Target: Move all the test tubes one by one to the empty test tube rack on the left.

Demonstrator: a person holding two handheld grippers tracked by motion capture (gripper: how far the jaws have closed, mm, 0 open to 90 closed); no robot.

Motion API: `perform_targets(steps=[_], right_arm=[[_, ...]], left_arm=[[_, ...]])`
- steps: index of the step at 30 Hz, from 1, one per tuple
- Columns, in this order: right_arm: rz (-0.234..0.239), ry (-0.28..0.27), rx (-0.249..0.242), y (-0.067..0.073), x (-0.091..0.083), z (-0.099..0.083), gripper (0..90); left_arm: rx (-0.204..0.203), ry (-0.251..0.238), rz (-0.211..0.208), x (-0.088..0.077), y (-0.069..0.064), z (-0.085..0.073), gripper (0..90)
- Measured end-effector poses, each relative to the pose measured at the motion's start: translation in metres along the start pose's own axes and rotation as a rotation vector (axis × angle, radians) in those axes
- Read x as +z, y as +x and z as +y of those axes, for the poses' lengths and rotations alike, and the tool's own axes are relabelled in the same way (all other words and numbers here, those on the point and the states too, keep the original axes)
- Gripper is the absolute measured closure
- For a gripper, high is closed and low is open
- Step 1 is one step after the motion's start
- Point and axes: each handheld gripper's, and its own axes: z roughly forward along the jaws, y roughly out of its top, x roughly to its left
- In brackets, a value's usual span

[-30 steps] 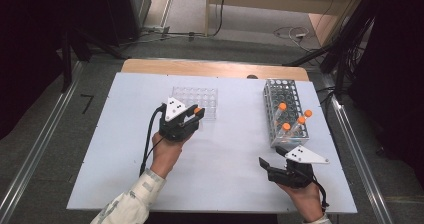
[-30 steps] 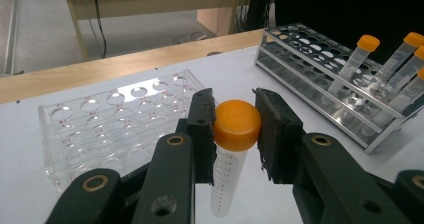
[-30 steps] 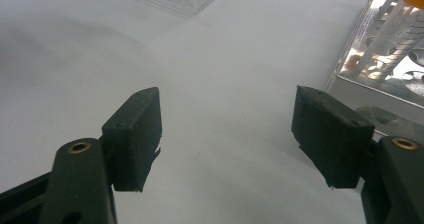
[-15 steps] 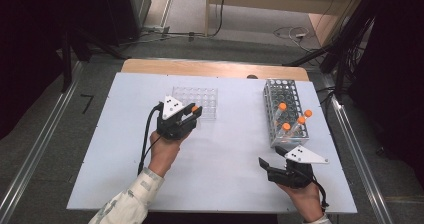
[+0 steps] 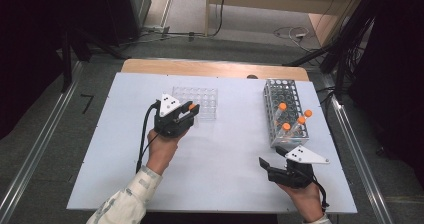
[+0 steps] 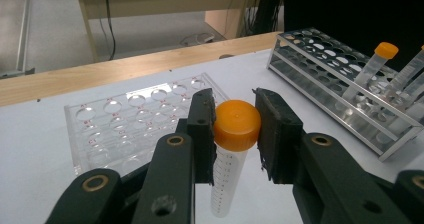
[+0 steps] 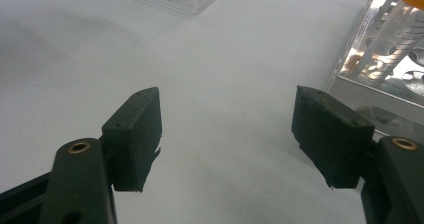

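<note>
My left gripper (image 6: 235, 129) is shut on the orange cap of a clear plastic tube (image 6: 227, 184), which hangs upright between the pads just above the white table. In the high view that left gripper (image 5: 189, 110) sits at the near edge of a clear plastic tube rack (image 5: 196, 103), the orange cap (image 5: 192, 106) visible between its jaws. My right gripper (image 7: 227, 134) stands open with nothing between its fingers, low over bare table. It appears in the high view (image 5: 267, 165) at the front right, just below a metal wire rack (image 5: 280, 93) holding three orange-capped tubes (image 5: 283, 106).
The clear rack (image 6: 135, 119) has many empty round wells. The metal rack (image 6: 320, 59) lies to the right with tubes leaning in it, and its corner shows in the right gripper view (image 7: 385, 74). A wooden strip (image 5: 210, 68) edges the far side of the white table (image 5: 220, 154).
</note>
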Motion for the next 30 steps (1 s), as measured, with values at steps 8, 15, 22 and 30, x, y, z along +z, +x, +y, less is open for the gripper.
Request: perform_targets(steps=[8,15,22,30], right_arm=[[0.0,0.0,0.0,0.0,0.0,0.0,26.6],[0.0,-0.003,0.001,0.0,-0.001,0.0,26.6],[0.001,-0.005,0.001,-0.001,-0.002,0.0,26.6],[0.0,-0.006,0.004,-0.001,-0.002,0.0,26.6]], left_arm=[[-0.003,-0.003,0.003,0.001,0.001,0.002,70.5],[-0.002,-0.003,0.009,0.003,0.003,0.005,70.5],[0.0,-0.001,0.019,0.005,0.005,0.008,70.5],[0.0,0.004,0.032,0.009,0.006,0.012,70.5]])
